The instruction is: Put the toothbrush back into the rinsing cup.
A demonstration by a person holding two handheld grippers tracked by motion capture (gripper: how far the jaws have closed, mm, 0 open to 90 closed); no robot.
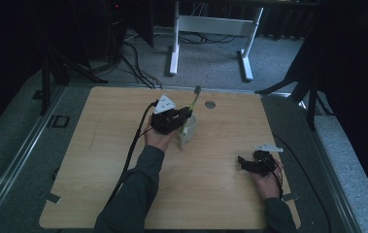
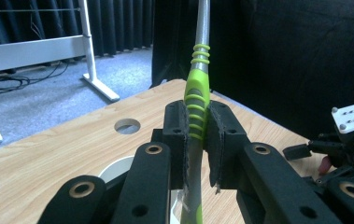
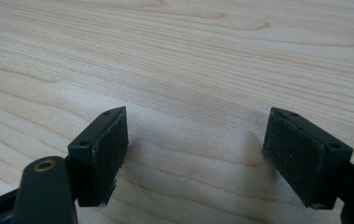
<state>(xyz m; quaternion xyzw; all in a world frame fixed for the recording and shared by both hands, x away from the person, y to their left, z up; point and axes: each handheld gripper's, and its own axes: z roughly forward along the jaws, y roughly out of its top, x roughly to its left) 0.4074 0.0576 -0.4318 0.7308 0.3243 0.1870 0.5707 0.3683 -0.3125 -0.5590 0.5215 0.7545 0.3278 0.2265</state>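
Observation:
My left gripper [image 1: 188,113] [image 2: 197,128] is shut on the green ribbed handle of a tool [image 1: 192,104] [image 2: 198,93]. The tool's metal shaft rises up and away past the pads. Its lower end dips into a white mug [image 1: 190,134] [image 2: 115,169] that stands near the middle of the wooden table [image 1: 99,160], right under the gripper. My right gripper [image 1: 243,163] [image 3: 195,140] is open just above bare wood near the table's right front. Nothing is between its pads [image 3: 107,149].
A round cable hole [image 1: 210,104] [image 2: 127,126] lies in the tabletop behind the mug. The right gripper [image 2: 347,144] also appears at the right of the left gripper view. A white desk frame [image 1: 210,24] stands on the carpet beyond the table.

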